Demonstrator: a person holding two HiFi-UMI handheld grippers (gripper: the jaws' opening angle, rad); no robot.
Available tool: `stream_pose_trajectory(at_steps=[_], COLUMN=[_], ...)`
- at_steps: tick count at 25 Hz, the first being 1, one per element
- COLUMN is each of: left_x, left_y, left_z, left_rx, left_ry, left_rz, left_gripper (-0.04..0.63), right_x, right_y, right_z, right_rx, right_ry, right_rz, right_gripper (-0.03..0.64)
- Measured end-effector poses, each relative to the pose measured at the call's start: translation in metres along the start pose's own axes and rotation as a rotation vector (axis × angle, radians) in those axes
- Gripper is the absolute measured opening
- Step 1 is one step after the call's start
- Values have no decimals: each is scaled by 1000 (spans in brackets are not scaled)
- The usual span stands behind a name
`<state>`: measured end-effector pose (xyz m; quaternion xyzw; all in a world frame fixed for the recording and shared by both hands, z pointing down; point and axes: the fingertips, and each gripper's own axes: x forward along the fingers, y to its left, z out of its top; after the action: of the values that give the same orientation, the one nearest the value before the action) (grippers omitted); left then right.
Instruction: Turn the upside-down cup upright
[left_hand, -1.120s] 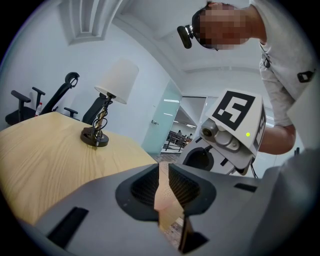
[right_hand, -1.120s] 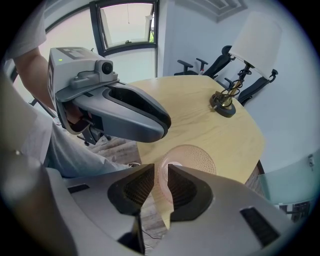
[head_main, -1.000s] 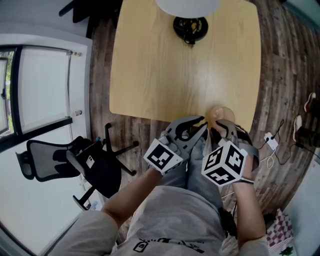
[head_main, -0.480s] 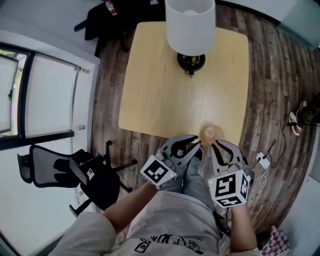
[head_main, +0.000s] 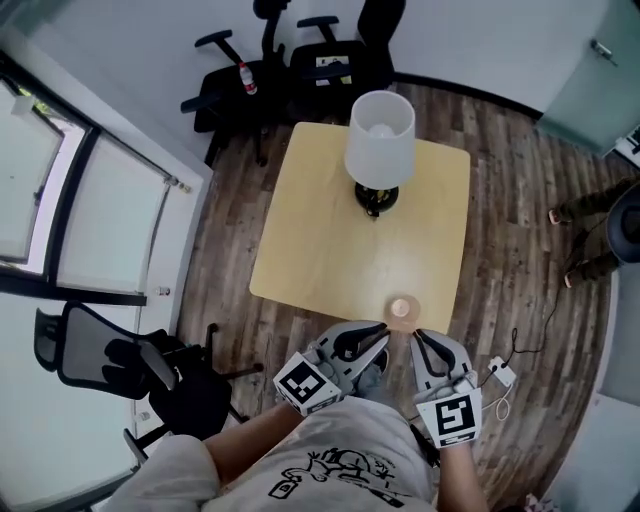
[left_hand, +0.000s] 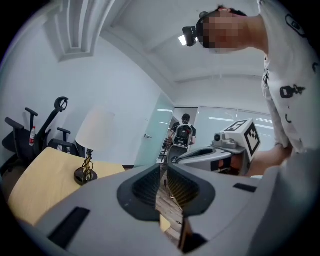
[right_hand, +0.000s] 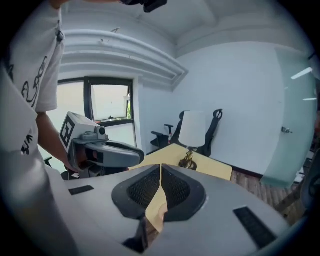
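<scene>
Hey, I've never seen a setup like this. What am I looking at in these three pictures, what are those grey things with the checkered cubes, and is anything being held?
There is no robot here. A person carries a left gripper and a right gripper, grey hand-held tongs with marker cubes. The top-down picture comes from a camera on the person's head. The other two come from cameras riding on each gripper, looking along its fingers. On the wooden table stand a white-shaded lamp and, near the person's edge, a small peach cup. Both pairs of fingers are drawn together and hold nothing.
</scene>
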<state>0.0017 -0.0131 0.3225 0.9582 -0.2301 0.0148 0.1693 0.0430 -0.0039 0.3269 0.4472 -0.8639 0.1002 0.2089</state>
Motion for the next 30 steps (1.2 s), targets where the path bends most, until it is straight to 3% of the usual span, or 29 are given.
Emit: stream_pose_trajectory(at_steps=[7, 14, 23, 26, 30], left_x=[-7, -17, -17, -17, -12], left_y=[-38, -45, -56, -52, -48], left_z=[24, 51, 57, 61, 56], left_rx=[28, 39, 144, 136, 132], left_ry=[-3, -45, -74, -110, -76], left_rz=[-49, -4, -24, -12, -6], left_gripper=[34, 15, 11, 11, 11], right_x=[-28, -48, -49, -48, -44], right_y=[12, 17, 23, 21, 18], right_z=[42, 62, 54, 51, 53], right_rx=[82, 161, 227, 231, 210], right_ry=[-169, -277, -335, -335, -334], right_rz=[-12, -55, -89, -99, -102], right_gripper=[26, 23, 22, 21, 23])
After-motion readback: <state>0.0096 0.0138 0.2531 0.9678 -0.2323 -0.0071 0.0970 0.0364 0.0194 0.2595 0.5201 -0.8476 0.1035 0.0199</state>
